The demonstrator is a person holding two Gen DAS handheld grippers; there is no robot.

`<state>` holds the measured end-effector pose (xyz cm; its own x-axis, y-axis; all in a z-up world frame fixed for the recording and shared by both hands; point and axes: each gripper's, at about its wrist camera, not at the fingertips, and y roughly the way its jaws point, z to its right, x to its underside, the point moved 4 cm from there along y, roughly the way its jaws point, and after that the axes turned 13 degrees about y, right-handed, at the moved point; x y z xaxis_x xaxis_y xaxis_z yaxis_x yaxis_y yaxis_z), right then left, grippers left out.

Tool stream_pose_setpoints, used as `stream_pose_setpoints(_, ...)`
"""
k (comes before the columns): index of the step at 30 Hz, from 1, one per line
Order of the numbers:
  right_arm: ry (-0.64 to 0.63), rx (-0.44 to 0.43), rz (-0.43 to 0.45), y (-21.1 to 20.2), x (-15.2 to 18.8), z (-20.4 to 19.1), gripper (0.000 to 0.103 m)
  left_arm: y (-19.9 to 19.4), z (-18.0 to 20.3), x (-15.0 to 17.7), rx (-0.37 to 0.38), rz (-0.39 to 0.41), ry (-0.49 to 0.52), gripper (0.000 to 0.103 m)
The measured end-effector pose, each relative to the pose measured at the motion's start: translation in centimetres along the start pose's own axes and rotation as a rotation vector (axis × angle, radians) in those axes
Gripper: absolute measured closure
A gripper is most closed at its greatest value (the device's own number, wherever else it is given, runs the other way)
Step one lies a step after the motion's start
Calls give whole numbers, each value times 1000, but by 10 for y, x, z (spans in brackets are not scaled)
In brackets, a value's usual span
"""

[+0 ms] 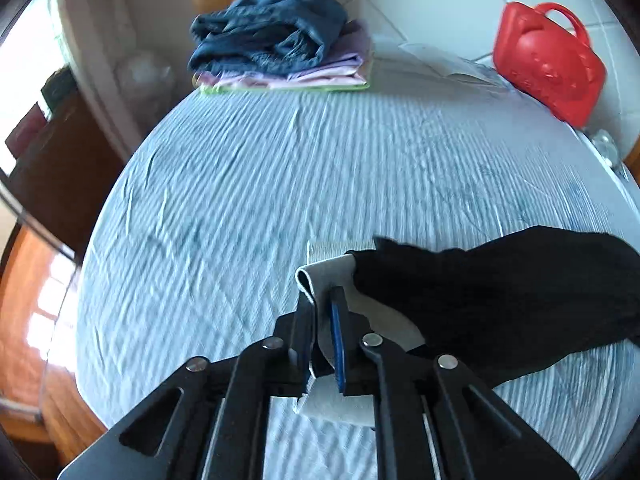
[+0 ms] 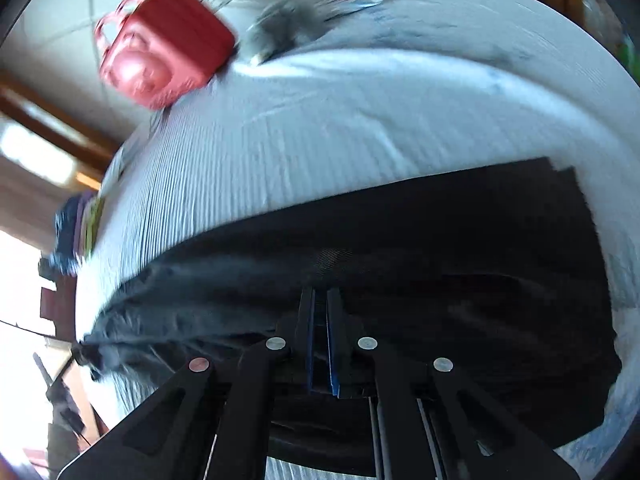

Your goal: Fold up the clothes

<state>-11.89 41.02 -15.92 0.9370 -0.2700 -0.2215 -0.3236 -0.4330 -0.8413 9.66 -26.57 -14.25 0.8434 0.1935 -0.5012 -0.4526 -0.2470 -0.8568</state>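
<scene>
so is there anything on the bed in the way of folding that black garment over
Nothing visible is. The black garment is already clamped by both the left gripper and the right gripper. The striped sheet beyond it lies bare; the stack of folded clothes and the red bag sit at the far edge.

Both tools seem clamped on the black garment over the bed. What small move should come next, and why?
Probably carry both edges forward and lay them down. The left tool pinches the grey waistband of the black garment, lifted off the striped sheet; the right tool grips its dark cloth, with bare sheet ahead.
</scene>
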Motion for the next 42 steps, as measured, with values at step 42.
stream_pose_setpoints(42, 331, 50, 12, 3, -10, 45, 59, 32, 44, -9, 33, -95, 4, 42)
